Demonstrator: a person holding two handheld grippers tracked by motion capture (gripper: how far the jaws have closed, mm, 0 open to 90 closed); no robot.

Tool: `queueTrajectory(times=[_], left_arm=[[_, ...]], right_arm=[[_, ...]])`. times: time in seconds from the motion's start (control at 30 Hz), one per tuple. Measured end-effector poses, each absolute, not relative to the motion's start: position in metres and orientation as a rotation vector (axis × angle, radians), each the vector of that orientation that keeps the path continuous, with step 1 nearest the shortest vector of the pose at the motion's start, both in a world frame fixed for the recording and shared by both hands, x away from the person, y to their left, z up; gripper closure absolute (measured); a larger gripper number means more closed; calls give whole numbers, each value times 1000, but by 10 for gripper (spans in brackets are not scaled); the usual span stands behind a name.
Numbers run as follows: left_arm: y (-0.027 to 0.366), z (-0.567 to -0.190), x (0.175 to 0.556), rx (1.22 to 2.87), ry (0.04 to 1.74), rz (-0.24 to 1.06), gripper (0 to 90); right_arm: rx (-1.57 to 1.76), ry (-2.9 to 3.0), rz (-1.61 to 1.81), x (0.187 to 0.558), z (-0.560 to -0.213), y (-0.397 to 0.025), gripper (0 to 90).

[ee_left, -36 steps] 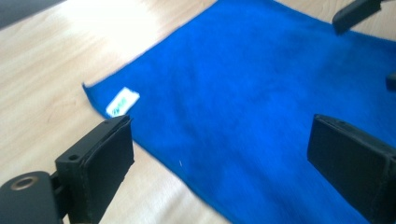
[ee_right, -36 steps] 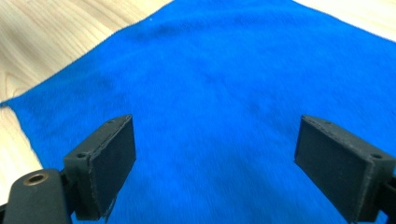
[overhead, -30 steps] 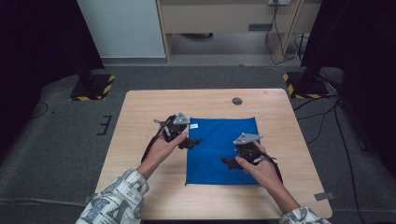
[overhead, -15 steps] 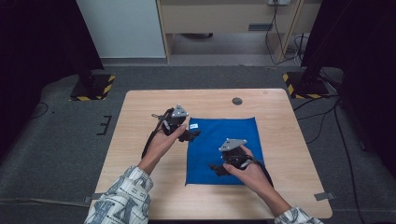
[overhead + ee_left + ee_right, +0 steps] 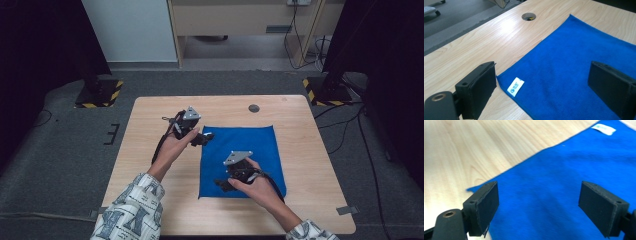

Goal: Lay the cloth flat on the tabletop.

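Two claws over a blue cloth (image 5: 240,160) on the desk (image 5: 150,150).
The left claw (image 5: 544,82) gapes wide at the cloth's far-left corner; the right claw (image 5: 539,205) gapes wide, empty, at its near-left corner.

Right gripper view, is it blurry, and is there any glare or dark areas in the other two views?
Right gripper view: the cloth and its white tag are soft and smeared, while the right claw looks sharper. Left gripper view: crisp, with a bright glare patch on the table below the round hole. High view: the table is evenly lit, and both far sides of the room are nearly black.
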State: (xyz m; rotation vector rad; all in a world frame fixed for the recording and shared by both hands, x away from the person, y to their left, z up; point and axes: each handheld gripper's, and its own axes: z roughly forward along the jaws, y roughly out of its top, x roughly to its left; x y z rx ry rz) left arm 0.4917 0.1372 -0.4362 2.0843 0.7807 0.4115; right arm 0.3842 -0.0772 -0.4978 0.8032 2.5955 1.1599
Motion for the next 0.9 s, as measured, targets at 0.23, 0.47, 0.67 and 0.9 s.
queueTrajectory(times=[0.23,0.47,0.67,0.9], left_arm=[[136,-439,500,2090,789,402,96],[132,-444,511,2105,799,396,117],[130,-447,521,2109,799,407,139],[130,-453,531,2098,814,405,177]], right_arm=[[765,2643,1184,374,-500,-63,229],[756,2650,1192,369,-503,-51,339],[731,2641,1210,360,-506,-43,474],[736,2621,1212,353,-508,-42,500]])
